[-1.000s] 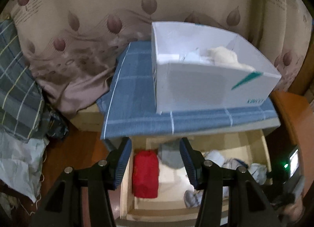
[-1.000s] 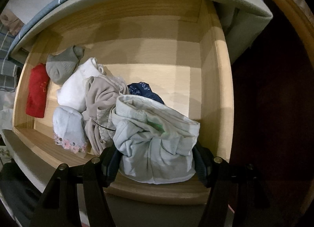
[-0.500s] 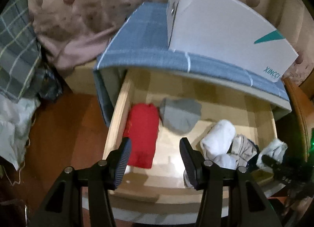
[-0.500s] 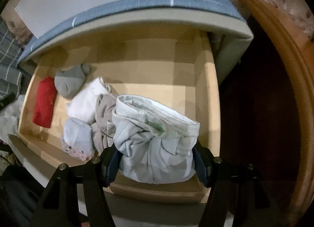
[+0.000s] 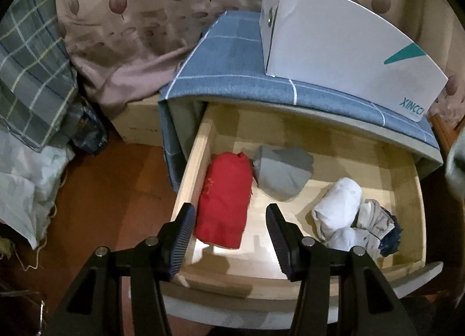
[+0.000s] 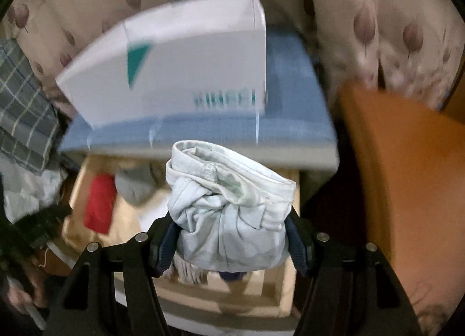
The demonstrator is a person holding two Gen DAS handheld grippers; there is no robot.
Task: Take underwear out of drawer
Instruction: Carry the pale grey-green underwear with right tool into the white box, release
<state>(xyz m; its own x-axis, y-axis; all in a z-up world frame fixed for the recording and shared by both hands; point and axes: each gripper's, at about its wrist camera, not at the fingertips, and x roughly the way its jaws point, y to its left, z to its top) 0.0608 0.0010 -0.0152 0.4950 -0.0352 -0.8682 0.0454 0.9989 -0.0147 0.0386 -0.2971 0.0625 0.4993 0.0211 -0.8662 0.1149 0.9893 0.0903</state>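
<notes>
The right gripper (image 6: 232, 237) is clamped on a pale bundle of underwear (image 6: 229, 208) and holds it above the open drawer (image 5: 200, 156), so the taking-out step looks well along. The left gripper (image 5: 229, 237) hangs over the drawer's left front with its jaws apart and empty, just above a red piece (image 5: 223, 199). Next, the bundle probably needs a place to land, maybe the white box (image 6: 186, 74) behind; the grip should stay firm until then.

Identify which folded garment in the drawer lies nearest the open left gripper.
The red bundle, beside the drawer's left wall, sits between the left gripper's fingers in view. The grey bundle and white roll lie farther off.
</notes>
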